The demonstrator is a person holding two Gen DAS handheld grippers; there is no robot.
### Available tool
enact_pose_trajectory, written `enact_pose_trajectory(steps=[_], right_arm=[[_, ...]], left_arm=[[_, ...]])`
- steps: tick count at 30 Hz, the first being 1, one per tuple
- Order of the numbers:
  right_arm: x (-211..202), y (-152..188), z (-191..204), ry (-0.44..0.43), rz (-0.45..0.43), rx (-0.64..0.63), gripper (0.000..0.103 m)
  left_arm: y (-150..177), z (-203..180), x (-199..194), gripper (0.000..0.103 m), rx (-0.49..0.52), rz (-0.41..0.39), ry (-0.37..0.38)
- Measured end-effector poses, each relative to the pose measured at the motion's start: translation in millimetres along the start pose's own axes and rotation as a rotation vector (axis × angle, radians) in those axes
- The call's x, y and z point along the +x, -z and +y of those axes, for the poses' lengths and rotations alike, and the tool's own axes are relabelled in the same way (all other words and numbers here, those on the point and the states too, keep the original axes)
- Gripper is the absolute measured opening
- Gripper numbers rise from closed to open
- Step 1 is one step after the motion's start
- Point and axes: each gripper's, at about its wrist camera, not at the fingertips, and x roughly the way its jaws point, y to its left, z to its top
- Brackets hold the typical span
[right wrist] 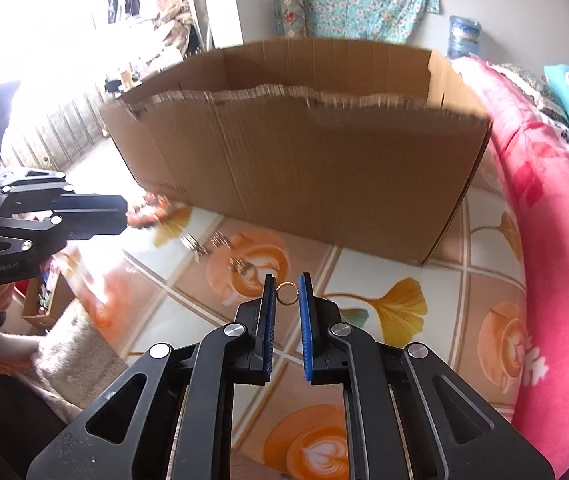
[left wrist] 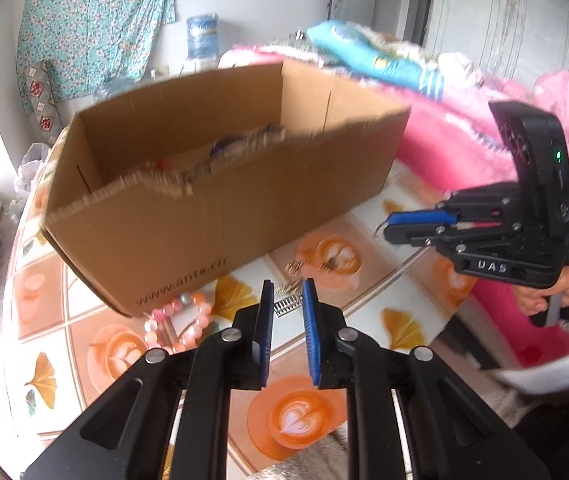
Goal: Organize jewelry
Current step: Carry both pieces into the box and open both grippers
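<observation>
Pinching a small gold ring (right wrist: 286,294) above the tablecloth (right wrist: 364,272), the right gripper (right wrist: 287,292) is showing what the left view hides; the left gripper (left wrist: 287,300), nearly closed and empty, is hovering over a pink bead bracelet (left wrist: 172,320) beside the cardboard box (left wrist: 220,200).

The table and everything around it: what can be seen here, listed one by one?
box: one, brown cardboard, open top, standing on the table
table: one, cloth with orange cups and yellow leaves
ring: one, gold, gripped between the right tool's tips
bracelet: one, pink beads, on the table by the box corner
small metal pieces: several, gold and silver, loose on the table before the box
blanket: one, pink, right of the table
water bottle: one, blue, behind the box
floral cloth: one, teal, hanging on the wall
left tool: one, black with blue pads, nearly shut, nothing in it
right tool: one, black with blue pads, shut on the ring
hand: one, holding the right tool's handle
</observation>
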Motion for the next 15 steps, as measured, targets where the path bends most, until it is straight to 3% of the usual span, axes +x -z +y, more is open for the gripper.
enact_pose_trajectory(steps=[3,8,11,15], right_arm=[[-25.4,-15.3,3.1,-0.035,-0.074,0.007,0.010],[-63.6,-53.3,11.0,-0.050,-0.221,-0.004,0.010],[-58.7,-75.9,9.2,-0.070,-0.257,0.022,0.010],[-26.7,-103.5,8.2,-0.097,-0.216,0.070,0.010]], left_arm=[[-15.7,3.2,-25.4,0.014,0.005,-0.080,0.036],[-45.7,16.1,-53.3,0.014,0.012,-0.191,0.032],[-63.2,29.7,-46.1,0.014,-0.014,-0.183,-0.006],[-85.5,49.1,-17.6,0.014,-0.056,-0.103,-0.072]])
